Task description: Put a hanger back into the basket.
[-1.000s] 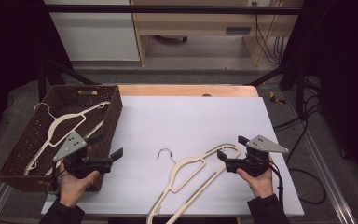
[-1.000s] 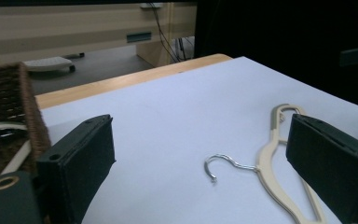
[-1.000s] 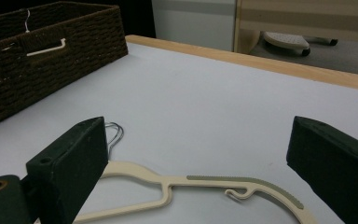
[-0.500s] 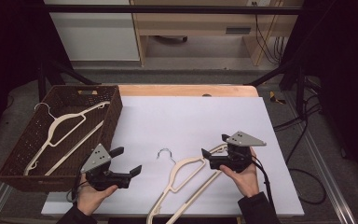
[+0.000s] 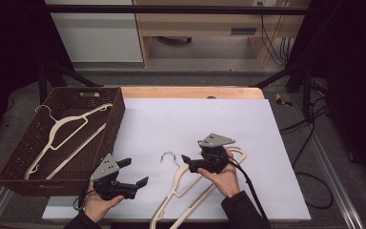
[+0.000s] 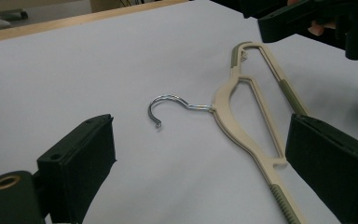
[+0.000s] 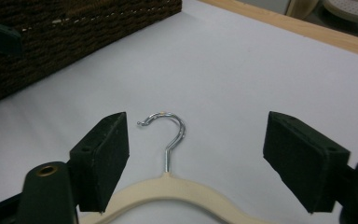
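A cream hanger [image 5: 183,187] with a metal hook [image 5: 168,156] lies on the white sheet [image 5: 195,124]. My right gripper [image 5: 187,163] hovers over the hanger's neck and points left at the hook. Its jaws are open and have just been closing. The hook [image 7: 172,130] stands between the pads without touching them, as the right gripper [image 7: 200,140] view shows. My left gripper [image 5: 135,172] is open near the front edge, left of the hanger. The left gripper [image 6: 204,140] view looks at the hook [image 6: 168,105] and the hanger's shoulder [image 6: 242,126] beyond the jaws.
A brown wicker basket [image 5: 9,171] stands at the left with another cream hanger [image 5: 66,131] inside; its wall [image 7: 74,28] rises beyond the hook. A wooden strip [image 5: 190,92] edges the table's far side. Cables [image 5: 310,157] hang off the right.
My right gripper has slid left along the hanger to the hook. My left gripper has moved right and down, away from the basket's corner toward the hanger.
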### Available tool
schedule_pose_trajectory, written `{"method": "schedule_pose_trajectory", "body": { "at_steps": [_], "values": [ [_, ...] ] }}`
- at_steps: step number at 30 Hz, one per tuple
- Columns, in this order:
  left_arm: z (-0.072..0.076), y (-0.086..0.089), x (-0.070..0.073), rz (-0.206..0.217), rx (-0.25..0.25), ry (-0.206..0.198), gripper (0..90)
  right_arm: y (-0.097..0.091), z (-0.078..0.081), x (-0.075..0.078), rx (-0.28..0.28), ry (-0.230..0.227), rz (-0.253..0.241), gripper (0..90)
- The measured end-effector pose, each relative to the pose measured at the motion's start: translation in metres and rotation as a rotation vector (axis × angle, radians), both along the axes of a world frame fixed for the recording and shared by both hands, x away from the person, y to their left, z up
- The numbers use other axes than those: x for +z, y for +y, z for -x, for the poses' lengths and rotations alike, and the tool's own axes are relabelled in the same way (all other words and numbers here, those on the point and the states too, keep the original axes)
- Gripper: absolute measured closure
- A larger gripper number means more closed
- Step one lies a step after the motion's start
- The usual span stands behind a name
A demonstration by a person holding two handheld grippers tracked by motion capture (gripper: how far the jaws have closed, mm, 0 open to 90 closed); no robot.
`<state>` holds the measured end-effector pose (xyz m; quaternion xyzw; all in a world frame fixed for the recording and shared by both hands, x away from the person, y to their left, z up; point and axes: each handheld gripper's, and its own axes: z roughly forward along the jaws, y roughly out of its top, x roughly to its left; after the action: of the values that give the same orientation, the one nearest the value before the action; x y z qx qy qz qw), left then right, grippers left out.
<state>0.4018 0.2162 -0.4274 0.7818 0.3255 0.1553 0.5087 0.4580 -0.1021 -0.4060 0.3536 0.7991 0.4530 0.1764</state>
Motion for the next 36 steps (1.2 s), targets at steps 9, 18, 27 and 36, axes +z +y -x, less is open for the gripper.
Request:
{"method": "schedule_pose_trajectory", "body": {
  "at_steps": [9,18,27,36],
  "values": [
    [-0.002,0.0,-0.007,-0.006,-0.01,0.016,7.9,0.031,-0.016,-0.023,0.018,0.075,0.057,35.9],
    [-0.001,0.001,-0.007,-0.001,-0.013,0.016,8.0,0.043,-0.029,-0.047,0.022,0.128,0.131,49.6],
    [-0.001,0.0,-0.007,-0.002,-0.01,0.025,8.2,0.049,-0.035,-0.06,0.044,0.198,0.16,70.5],
    [-0.002,-0.001,-0.008,-0.009,-0.014,0.032,8.4,0.053,-0.036,-0.067,0.05,0.229,0.174,87.7]
  ]
}}
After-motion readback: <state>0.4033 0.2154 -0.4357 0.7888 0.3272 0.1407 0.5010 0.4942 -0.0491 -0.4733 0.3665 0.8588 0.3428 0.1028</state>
